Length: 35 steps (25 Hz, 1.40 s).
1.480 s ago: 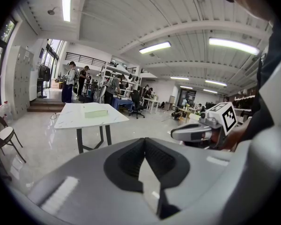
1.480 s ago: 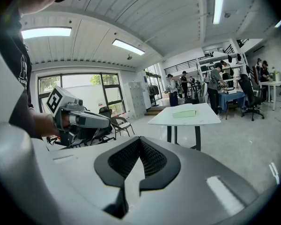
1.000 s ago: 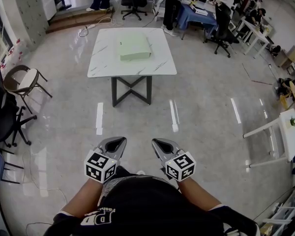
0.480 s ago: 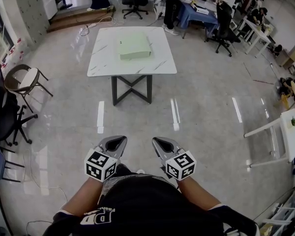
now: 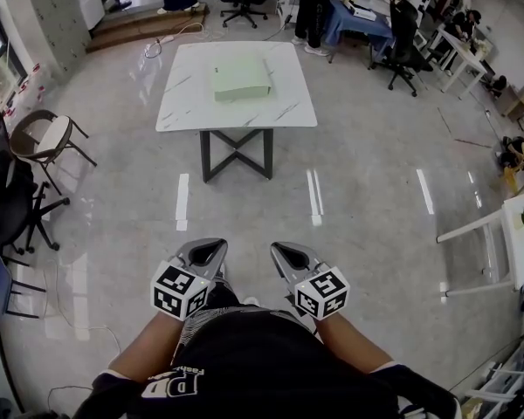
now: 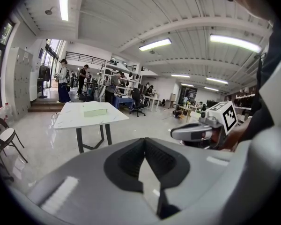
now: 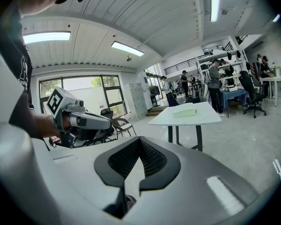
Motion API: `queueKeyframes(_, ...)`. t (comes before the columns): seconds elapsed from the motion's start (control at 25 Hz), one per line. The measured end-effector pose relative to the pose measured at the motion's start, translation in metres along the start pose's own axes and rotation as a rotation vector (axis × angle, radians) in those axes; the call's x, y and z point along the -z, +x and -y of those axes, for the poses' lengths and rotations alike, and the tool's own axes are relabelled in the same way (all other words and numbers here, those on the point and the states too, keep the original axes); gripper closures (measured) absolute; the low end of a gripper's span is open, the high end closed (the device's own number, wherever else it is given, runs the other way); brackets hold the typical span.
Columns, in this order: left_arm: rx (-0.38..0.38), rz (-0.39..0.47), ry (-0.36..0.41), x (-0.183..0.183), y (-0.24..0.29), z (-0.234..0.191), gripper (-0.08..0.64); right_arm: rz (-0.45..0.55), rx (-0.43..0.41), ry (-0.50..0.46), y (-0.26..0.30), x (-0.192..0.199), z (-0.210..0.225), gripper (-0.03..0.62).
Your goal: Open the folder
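- Folder [image 5: 242, 79]: pale green, closed, lying flat on the far half of a white table [image 5: 192, 103], a little right of the table's middle. Nothing else sits on the tabletop.
- The table stands well away from the person, with a wide stretch of glossy floor [image 5: 375, 190] between them.
- Left gripper [image 5: 206, 248]: held low in front of the person's body, pointing toward the table. In its own view the two dark pads meet at their tips and nothing sits between them [image 6: 144, 139].
- Right gripper [image 5: 288, 250]: held level with the left one and just beside it, a small gap between them. Its jaws are likewise pressed together at the tips and pinch nothing [image 7: 139, 139].
- Neither claw touches the folder or the table; both hang in the air above the floor.
- In the left gripper view the folder [image 6: 95, 111] shows on the tabletop ahead and to the left; in the right gripper view it [image 7: 184, 112] lies ahead and to the right.
- A chair [image 5: 48, 142] stands to the left of the table, and several people are at desks beyond it.
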<state>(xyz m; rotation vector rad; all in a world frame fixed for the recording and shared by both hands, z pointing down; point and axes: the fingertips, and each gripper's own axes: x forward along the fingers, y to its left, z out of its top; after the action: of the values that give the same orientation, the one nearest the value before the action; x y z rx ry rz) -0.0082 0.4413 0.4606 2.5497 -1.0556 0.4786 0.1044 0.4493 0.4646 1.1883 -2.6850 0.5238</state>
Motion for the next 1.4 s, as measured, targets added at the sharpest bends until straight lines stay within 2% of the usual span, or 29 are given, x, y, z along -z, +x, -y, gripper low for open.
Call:
queueKeyframes(0.4, 0.005, -0.017, -0.023, 0.006, 0.012, -0.017, 0.502, -0.021, -0.011, 0.006, 0.02, 0.002, 0.007, 0.594)
queueKeyframes(0.8, 0.017, -0.04, -0.054, 0.001, 0.039, -0.058, 0.503, -0.055, -0.002, 0.03, 0.063, -0.004, 0.032, 0.594)
queueKeyframes(1.4, 0.023, 0.013, -0.044, -0.076, 0.093, -0.151, 0.502, -0.067, 0.003, -0.004, 0.151, -0.069, 0.083, 0.594)
